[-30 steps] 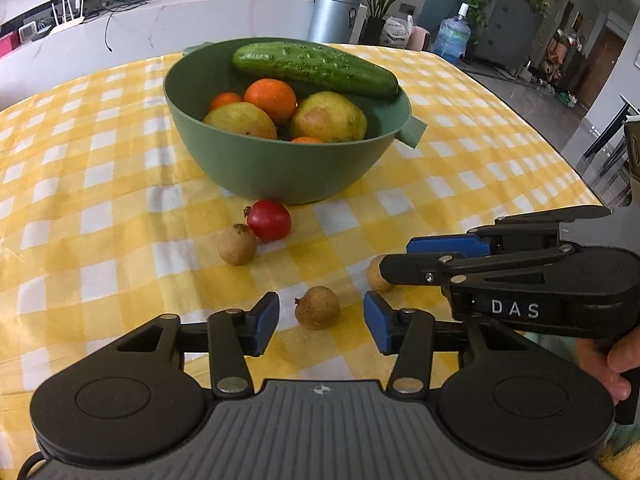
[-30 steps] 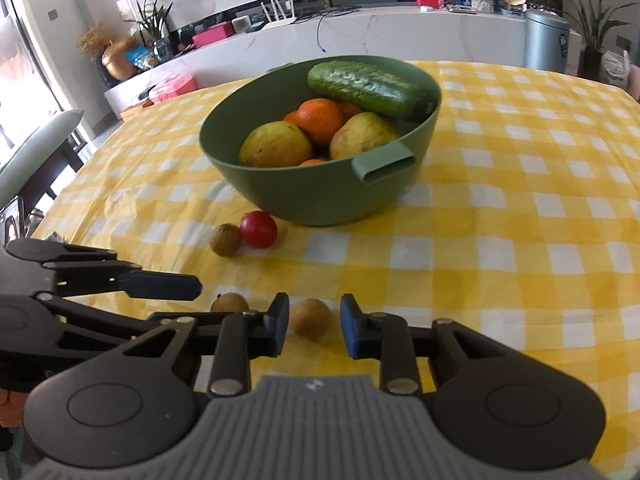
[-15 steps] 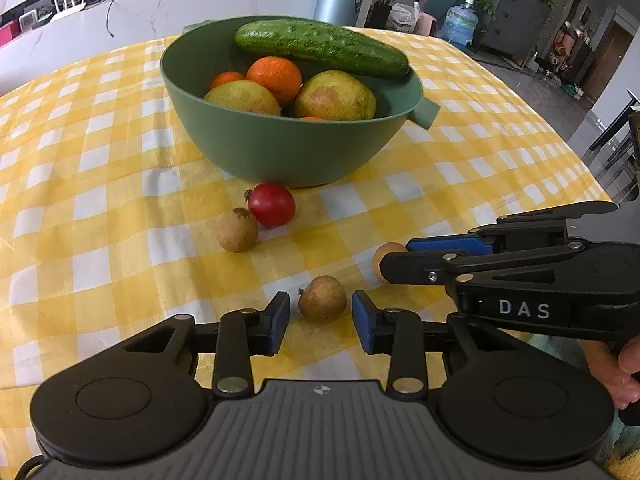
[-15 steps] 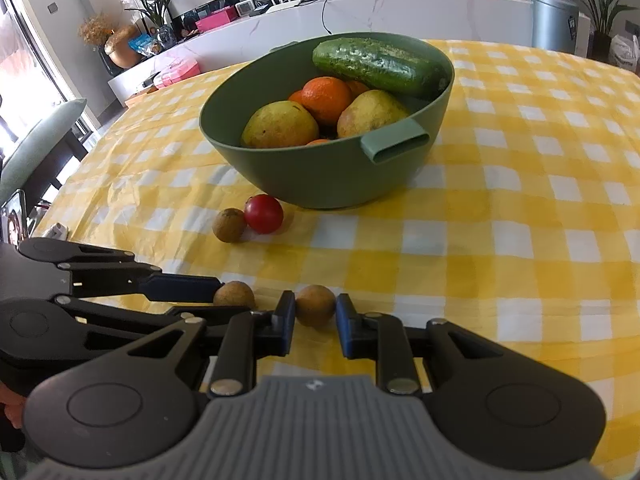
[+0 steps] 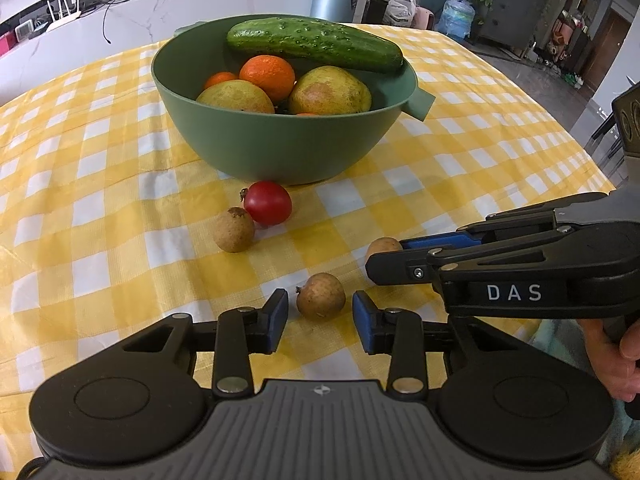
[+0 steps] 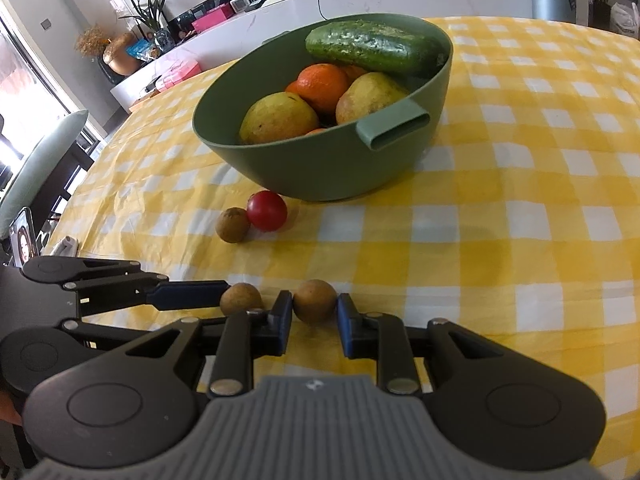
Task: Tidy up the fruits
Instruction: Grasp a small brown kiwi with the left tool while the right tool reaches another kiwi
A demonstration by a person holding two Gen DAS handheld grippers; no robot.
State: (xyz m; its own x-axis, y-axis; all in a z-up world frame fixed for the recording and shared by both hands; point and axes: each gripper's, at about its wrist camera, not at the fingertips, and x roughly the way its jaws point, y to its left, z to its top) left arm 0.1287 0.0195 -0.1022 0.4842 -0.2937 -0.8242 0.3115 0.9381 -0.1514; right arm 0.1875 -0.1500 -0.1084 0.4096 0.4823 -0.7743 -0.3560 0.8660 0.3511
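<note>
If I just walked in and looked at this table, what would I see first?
A big green bowl in the middle of the yellow checked tablecloth, piled with pears and oranges, with a long cucumber lying across the top. Next, a shiny red tomato sits in front of it, touching a small brown fruit. Nearest you, the right gripper pinches one brown fruit, and the left gripper straddles another.

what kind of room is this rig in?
Most likely a home dining or living area: a table under a yellow checked tablecloth with a green fruit bowl, a marble-look counter carrying a wifi router, and a water jug beside houseplants.
</note>
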